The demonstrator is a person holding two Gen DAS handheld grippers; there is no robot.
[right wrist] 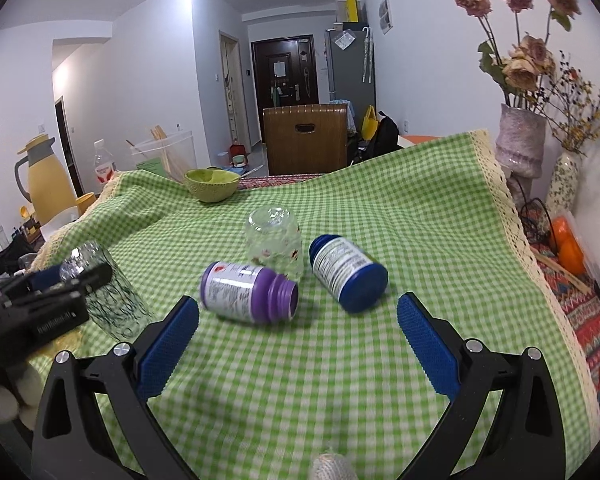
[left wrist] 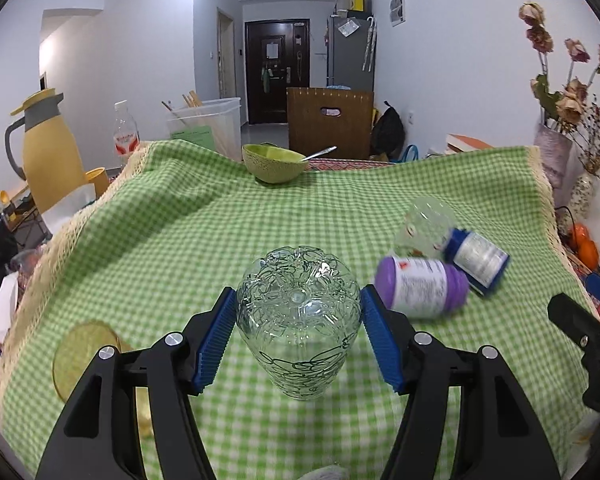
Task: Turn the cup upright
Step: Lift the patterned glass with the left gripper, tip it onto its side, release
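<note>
Bench (left wrist: 172, 232), large, under a green-and-white checked cloth with a cream lace edge.

Yellow jug (left wrist: 46, 152), grey handle, standing off the bench's far left edge.

Vase (right wrist: 520, 144), pale mauve, with dried roses, at the bench's right edge.

Green bowl (left wrist: 274, 162), a spoon in it, at the far edge of the cloth.

Cup (left wrist: 298, 320), clear glass with dark scribbled line pattern, base tipped toward the left wrist camera, held tilted above the cloth at the near left.

Second glass (right wrist: 276, 240), clear, floral print, upside down mid-cloth, just behind the two bottles.

Purple bottle (right wrist: 246, 292), on its side, mouth open.

Blue bottle (right wrist: 348, 274), on its side, near the purple one.

Left gripper (left wrist: 298, 340), blue fingers pinching the cup on both flanks.

Right gripper (right wrist: 298, 336), fingers spread wide, holding nothing, just before the bottles.
</note>
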